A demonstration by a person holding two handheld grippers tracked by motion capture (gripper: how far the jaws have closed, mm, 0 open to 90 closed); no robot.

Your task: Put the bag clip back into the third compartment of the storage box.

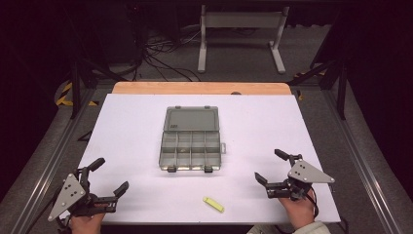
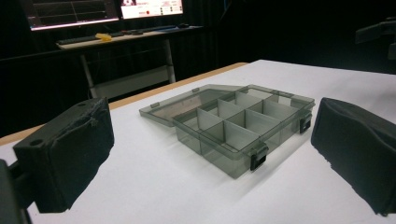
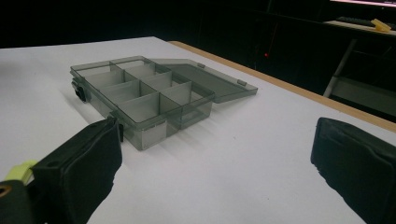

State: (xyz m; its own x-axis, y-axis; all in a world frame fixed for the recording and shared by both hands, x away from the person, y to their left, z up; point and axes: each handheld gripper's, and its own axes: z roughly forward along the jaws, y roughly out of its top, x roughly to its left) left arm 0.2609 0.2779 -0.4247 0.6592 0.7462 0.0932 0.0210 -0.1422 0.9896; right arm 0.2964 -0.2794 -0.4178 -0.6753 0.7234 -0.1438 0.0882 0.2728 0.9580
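We hold the left gripper (image 1: 108, 176) at the near left corner of the table (image 1: 131, 126), with its jaws spread wide and nothing between them. In the left gripper view the two black pads (image 2: 70, 154) stand far apart at either edge of the frame, and the box (image 2: 238, 128) lies beyond them on the white surface.

We hold the right gripper (image 1: 271, 166) at the near right of the table, its jaws likewise spread wide and empty. In the right gripper view its pads (image 3: 81, 163) frame the box (image 3: 140, 93), which lies ahead and to the left.

The box (image 1: 191, 146) is a smoky, see-through organiser set at mid-table, between the two grippers and well apart from both. Its lid (image 1: 191, 119) is swung fully open and lies flat on the table on the far side. The tray is split by dividers into two rows of compartments. Two dark latches (image 1: 171, 169) sit on the near edge.

A small yellow piece (image 1: 213, 204) lies flat on the table near the front edge, between the grippers and closer to the right one. It touches neither gripper nor the box. In the right gripper view a yellow edge (image 3: 16, 171) shows just behind the left pad.
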